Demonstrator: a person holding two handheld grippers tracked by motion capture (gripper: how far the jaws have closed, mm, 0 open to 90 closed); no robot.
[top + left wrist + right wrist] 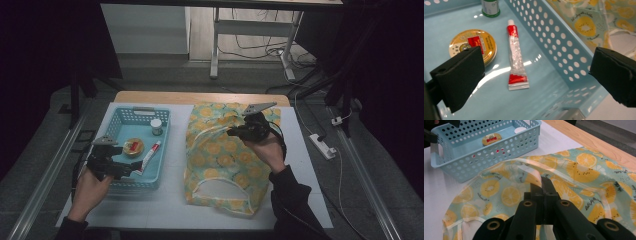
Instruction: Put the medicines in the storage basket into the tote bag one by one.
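Black left gripper (534,72) hovers agape over tube (516,57); right gripper (543,185) pinches bag (579,170).

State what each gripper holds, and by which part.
Right gripper is shut on the lemon-print bag, at its rim. Left gripper, open over the tube, holds nothing.
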